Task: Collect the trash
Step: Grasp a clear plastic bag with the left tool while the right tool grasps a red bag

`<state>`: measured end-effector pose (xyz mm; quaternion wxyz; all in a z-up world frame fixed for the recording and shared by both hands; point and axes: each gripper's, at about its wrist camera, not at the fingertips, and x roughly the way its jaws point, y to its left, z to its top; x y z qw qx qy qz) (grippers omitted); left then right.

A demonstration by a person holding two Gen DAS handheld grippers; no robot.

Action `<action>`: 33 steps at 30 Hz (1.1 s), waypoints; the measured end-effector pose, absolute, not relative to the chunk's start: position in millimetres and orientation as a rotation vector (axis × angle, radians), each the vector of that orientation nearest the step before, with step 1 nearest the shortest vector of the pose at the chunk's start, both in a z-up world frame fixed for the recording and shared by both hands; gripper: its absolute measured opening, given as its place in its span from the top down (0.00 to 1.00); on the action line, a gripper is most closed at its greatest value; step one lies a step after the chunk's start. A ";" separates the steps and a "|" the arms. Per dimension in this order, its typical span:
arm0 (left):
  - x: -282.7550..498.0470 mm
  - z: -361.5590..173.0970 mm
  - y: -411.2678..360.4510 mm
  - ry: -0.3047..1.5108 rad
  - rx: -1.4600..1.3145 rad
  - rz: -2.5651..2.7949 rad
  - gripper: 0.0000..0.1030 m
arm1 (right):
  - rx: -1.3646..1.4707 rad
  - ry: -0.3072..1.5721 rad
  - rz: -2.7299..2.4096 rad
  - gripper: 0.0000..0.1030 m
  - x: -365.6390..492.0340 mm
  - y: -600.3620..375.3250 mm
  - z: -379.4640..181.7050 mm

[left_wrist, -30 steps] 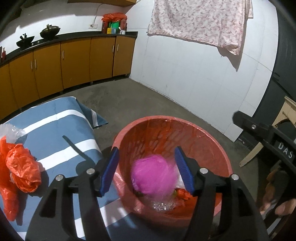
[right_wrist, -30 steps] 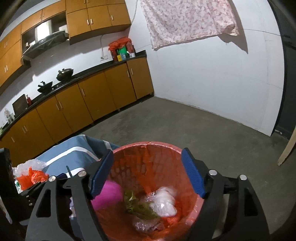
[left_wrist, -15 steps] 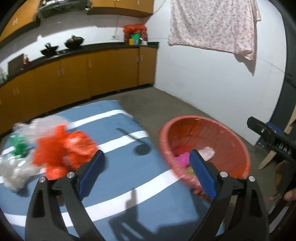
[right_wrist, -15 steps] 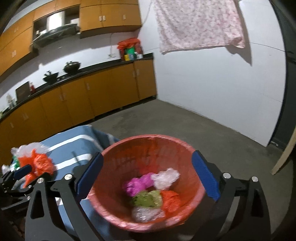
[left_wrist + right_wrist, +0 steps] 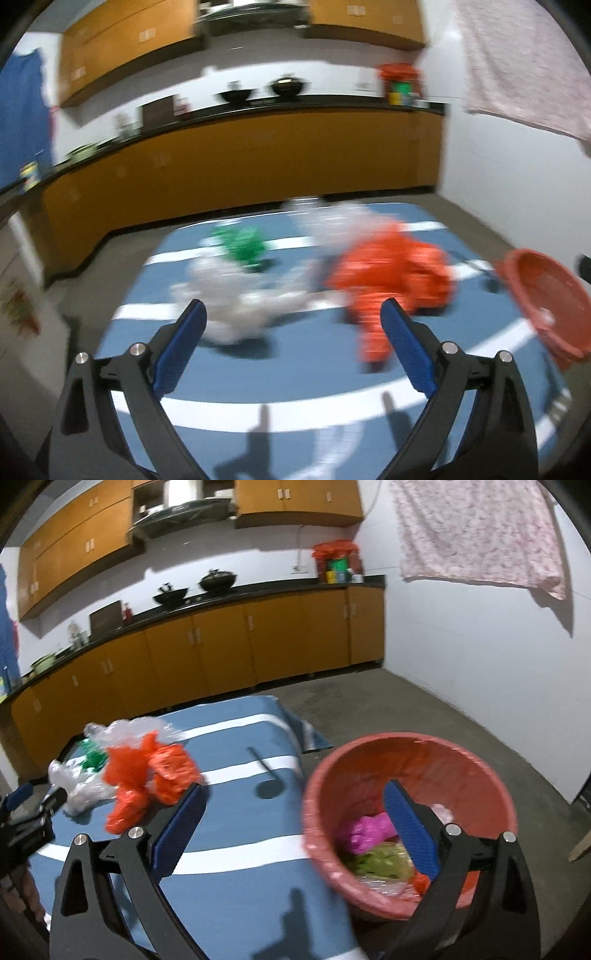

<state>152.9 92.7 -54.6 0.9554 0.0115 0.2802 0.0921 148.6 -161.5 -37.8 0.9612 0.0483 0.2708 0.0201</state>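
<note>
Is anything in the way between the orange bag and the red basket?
Nothing visible blocks it. The orange bag lies on the blue striped cloth, with only bare cloth between it and the red basket. The basket is open on top, with some trash already inside.

Crumpled orange [image 5: 147, 775], clear [image 5: 79, 788] and green bags [image 5: 92, 757] lie heaped together beside the part-filled red basket [image 5: 476, 771].
</note>
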 end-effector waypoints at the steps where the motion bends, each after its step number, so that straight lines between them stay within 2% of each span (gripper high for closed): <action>1: 154.2 -56.0 108.8 0.573 0.008 0.230 0.10 | 0.092 0.553 0.052 0.07 149.8 -155.3 -38.4; 6: 161.2 -55.7 161.2 0.578 -0.076 0.330 0.10 | 0.068 0.567 0.109 0.08 163.8 -122.0 -41.9; 11: 172.9 -51.7 170.7 0.567 -0.045 0.323 0.10 | 0.084 0.605 0.154 0.20 194.8 -99.0 -52.1; 14: 181.6 -48.7 167.9 0.569 -0.056 0.305 0.10 | 0.107 0.639 0.176 0.24 215.4 -88.4 -60.6; 23: 211.9 -62.7 169.4 0.617 -0.047 0.289 0.10 | 0.098 0.747 0.249 0.25 263.3 -57.7 -86.3; 27: 220.1 -68.0 173.5 0.644 -0.061 0.270 0.19 | 0.065 0.802 0.287 0.28 274.0 -47.2 -97.9; 29: 222.6 -71.2 177.1 0.656 -0.077 0.256 0.25 | 0.046 0.822 0.304 0.39 275.4 -43.4 -101.2; 30: 223.1 -73.0 179.1 0.662 -0.085 0.248 0.27 | 0.039 0.824 0.311 0.42 275.0 -42.2 -101.4; 32: 223.0 -75.1 182.4 0.666 -0.099 0.235 0.38 | 0.033 0.817 0.319 0.49 271.4 -42.0 -100.3; 33: 222.8 -75.7 183.6 0.668 -0.107 0.230 0.39 | 0.035 0.813 0.320 0.51 269.1 -43.1 -99.6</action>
